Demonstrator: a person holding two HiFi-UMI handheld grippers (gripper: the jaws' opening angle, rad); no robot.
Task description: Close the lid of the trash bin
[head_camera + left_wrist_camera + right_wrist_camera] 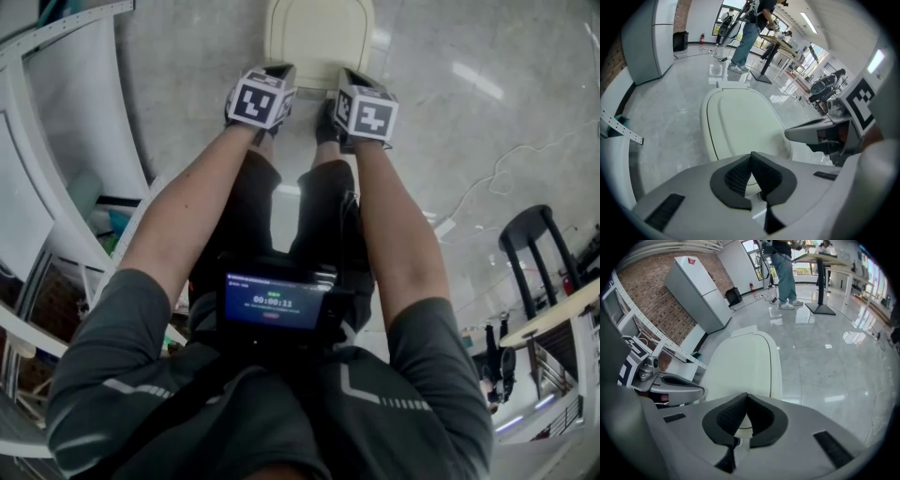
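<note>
The cream trash bin (317,37) stands on the grey floor straight ahead of me, and its lid (740,122) lies flat down on the body. My left gripper (262,101) and right gripper (364,111) hover side by side at the bin's near edge, just above it. In the left gripper view the dark pads (740,174) meet at their tips over the lid, shut on nothing. The right gripper view shows the same: tips together (746,398) above the lid (745,362), nothing held. Each gripper sees the other beside it, the right gripper (820,136) and the left gripper (670,385).
White shelving (56,187) runs along my left. A white fridge (701,291) stands against the brick wall, a small black bin (680,41) beyond it. A person (745,33) stands by a desk further off. A black chair (534,244) and a floor cable (506,169) lie to the right.
</note>
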